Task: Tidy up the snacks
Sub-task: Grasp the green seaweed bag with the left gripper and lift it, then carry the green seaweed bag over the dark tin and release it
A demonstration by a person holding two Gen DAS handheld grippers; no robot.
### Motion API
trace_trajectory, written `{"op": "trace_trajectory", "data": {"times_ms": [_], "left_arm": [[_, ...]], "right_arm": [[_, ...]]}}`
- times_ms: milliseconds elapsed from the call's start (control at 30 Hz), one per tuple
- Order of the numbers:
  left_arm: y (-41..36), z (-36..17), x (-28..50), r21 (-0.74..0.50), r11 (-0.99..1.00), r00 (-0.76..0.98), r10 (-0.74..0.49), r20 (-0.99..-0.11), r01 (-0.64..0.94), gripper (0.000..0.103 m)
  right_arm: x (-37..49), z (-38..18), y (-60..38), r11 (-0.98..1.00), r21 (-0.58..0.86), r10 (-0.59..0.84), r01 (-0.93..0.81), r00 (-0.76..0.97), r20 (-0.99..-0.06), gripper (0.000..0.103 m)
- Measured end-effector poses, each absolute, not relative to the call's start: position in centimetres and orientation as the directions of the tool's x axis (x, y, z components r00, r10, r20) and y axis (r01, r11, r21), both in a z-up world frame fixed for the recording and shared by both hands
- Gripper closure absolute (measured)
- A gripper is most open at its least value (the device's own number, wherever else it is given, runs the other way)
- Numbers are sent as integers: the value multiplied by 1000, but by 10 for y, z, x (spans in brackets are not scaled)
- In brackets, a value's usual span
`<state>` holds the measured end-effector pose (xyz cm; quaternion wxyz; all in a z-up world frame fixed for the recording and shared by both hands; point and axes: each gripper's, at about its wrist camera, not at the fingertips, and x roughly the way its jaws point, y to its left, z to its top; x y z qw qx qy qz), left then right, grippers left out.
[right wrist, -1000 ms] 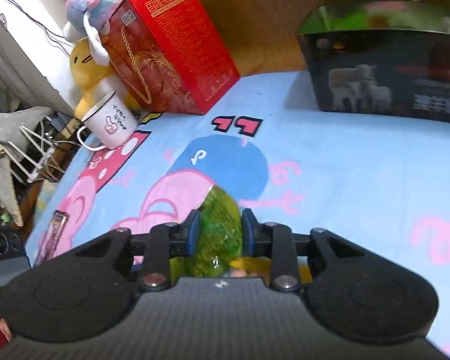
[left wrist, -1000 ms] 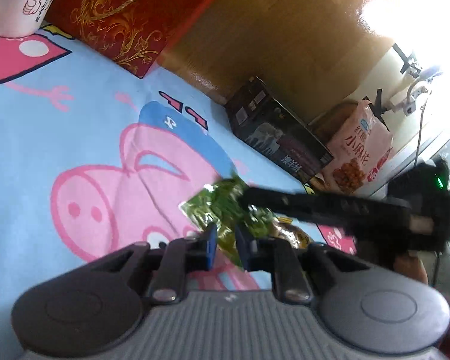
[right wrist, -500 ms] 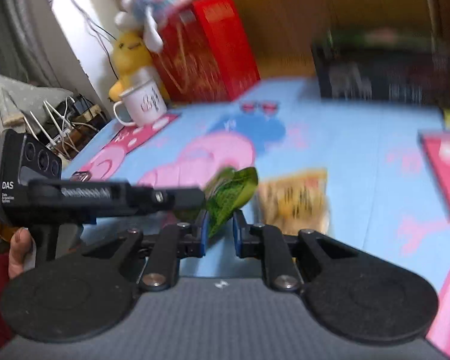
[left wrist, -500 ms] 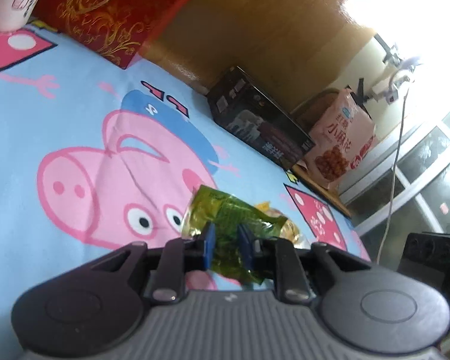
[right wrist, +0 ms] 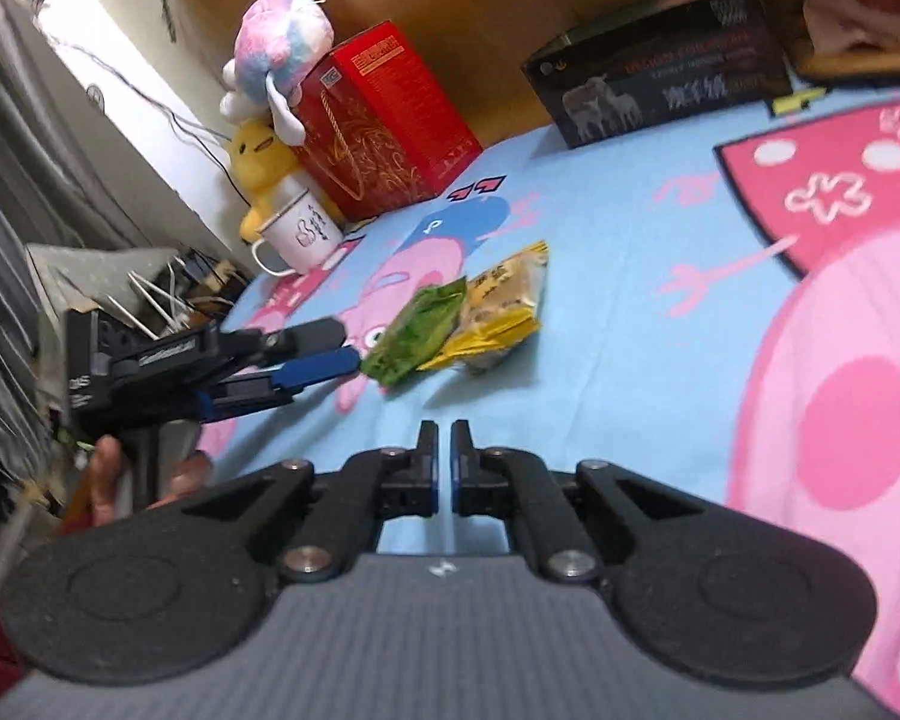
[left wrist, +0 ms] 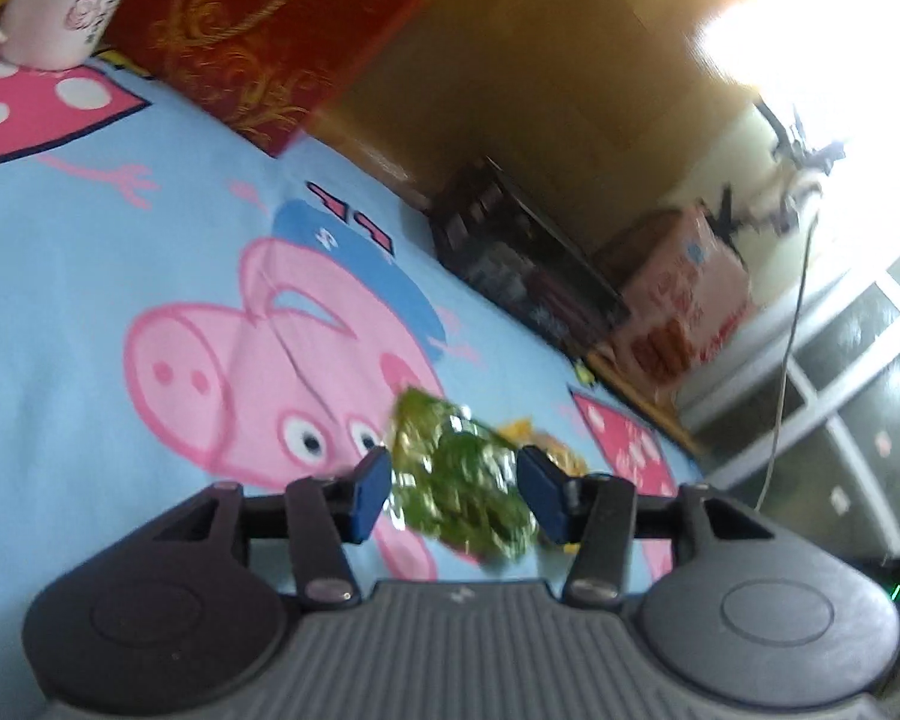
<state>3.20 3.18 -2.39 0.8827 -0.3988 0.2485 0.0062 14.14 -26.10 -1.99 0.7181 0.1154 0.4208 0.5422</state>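
Observation:
A green snack packet (left wrist: 459,474) lies on the blue cartoon-pig cloth (left wrist: 90,276), overlapping a yellow snack packet (left wrist: 540,444). My left gripper (left wrist: 456,495) is open, its blue pads either side of the green packet's near end. In the right wrist view the green packet (right wrist: 417,333) and yellow packet (right wrist: 504,300) lie together mid-cloth, with the left gripper (right wrist: 330,369) open at the green packet's left edge. My right gripper (right wrist: 444,459) is shut and empty, pulled back above bare cloth.
A red gift box (right wrist: 384,120), white mug (right wrist: 297,234) and plush toys (right wrist: 270,60) stand at the far left. A black box (right wrist: 660,90) sits at the back, a pink snack bag (left wrist: 684,306) beyond it. The cloth's left edge drops to clutter (right wrist: 150,294).
My right gripper let go of the green packet, shut and drew back. My left gripper opened; the green packet now lies flat by the yellow one.

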Motion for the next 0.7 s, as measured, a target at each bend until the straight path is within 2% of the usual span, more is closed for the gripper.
{"op": "trace_trajectory", "data": {"times_ms": [100, 167, 267, 333, 367, 433, 567, 700], "left_arm": [[39, -27, 38, -704, 674, 874, -178, -451, -226, 56], [39, -31, 41, -695, 686, 874, -181, -451, -216, 60], [35, -32, 43, -680, 708, 877, -189, -442, -191, 60], [36, -32, 44, -687, 703, 878, -199, -436, -182, 59], [37, -33, 43, -695, 697, 879, -205, -430, -177, 59], [39, -33, 41, -708, 685, 883, -214, -418, -169, 59], [39, -32, 38, -719, 677, 888, -221, -402, -157, 52], [38, -28, 32, -761, 634, 895, -251, -369, -136, 37]], "right_arm": [[139, -23, -237, 380, 635, 876, -672, 41, -481, 84], [140, -25, -219, 408, 617, 866, -673, 73, -494, 75], [147, -27, -199, 414, 642, 877, -645, 96, -470, 63], [152, -30, -187, 419, 654, 884, -629, 118, -453, 62], [154, -31, -182, 417, 656, 885, -630, 118, -450, 66], [157, -33, -174, 435, 652, 869, -621, 99, -485, 86], [163, -41, -190, 389, 761, 898, -519, 27, -440, 92], [167, -47, -220, 308, 864, 937, -398, -29, -348, 92]]}}
